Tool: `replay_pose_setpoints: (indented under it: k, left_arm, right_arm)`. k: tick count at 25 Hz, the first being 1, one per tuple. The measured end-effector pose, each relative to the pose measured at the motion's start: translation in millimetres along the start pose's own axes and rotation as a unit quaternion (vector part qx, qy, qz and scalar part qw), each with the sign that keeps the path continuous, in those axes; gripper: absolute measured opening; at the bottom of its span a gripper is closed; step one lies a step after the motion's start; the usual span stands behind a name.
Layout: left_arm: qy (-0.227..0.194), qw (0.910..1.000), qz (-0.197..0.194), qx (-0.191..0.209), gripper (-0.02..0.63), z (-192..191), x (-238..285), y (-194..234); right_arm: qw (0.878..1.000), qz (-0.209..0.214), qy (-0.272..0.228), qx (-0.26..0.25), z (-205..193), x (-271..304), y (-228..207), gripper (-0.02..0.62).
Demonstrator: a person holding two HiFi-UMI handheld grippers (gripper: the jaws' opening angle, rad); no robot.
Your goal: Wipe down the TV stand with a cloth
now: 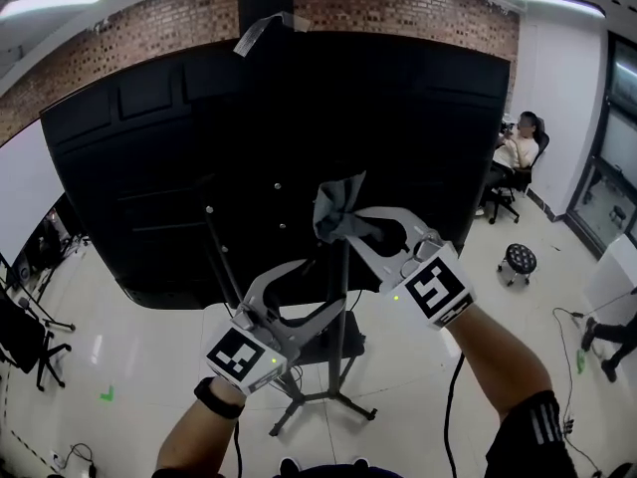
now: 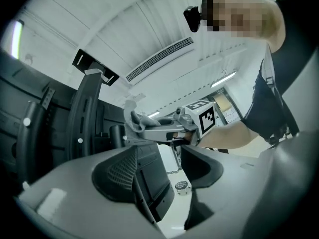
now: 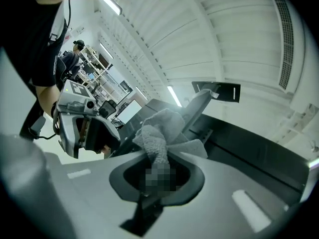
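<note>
**Cloth pinched in the right jaws, held up at the back of the screen**

Grey terry cloth (image 1: 336, 205) sits bunched between the jaws of the right gripper (image 1: 343, 222), just right of the frame's centre in the head view. The jaws are pressed onto its middle. In the right gripper view the crumpled grey cloth (image 3: 159, 133) spills up and out past the jaw tips. It lies in front of the large black screen back (image 1: 199, 147), but whether it touches cannot be told. The thin black metal TV stand (image 1: 338, 366) stands on the glossy white floor (image 1: 149, 337) at lower centre. The left gripper (image 1: 328, 285) is below and left of the right one. Its jaws are spread apart, well clear of the cloth, with nothing gripped.
</note>
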State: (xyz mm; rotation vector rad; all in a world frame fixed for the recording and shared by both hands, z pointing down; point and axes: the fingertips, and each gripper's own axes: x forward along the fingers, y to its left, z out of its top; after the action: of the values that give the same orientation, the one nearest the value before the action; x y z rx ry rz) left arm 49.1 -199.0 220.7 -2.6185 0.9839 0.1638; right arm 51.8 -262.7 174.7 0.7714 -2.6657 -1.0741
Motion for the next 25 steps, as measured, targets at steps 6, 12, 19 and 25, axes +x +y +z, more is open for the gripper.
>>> replay_pose_setpoints:
  k: [6,12,19,25]
  left_arm:
    - [0.005,0.9991,0.038,0.019,0.296,10.5,21.6,-7.2]
    - [0.021,0.9974,0.068,0.012,0.295,4.5,30.5,-9.7]
    - [0.046,0.9949,0.089,-0.006,0.291,-25.9,28.0,-12.0]
    - [0.057,0.9942,0.089,-0.017,0.288,-55.5,25.9,-16.6]
  right_arm:
    - [0.999,0.008,-0.021,-0.023,15.3,7.1,-42.7,0.034]
    - [0.999,0.037,0.027,-0.027,-4.3,22.4,-53.1,0.034]
    - [0.997,0.063,0.039,-0.014,-41.7,25.9,-35.5,0.034]
    - [0.992,0.091,0.082,0.006,-91.4,21.6,-5.2,0.034]
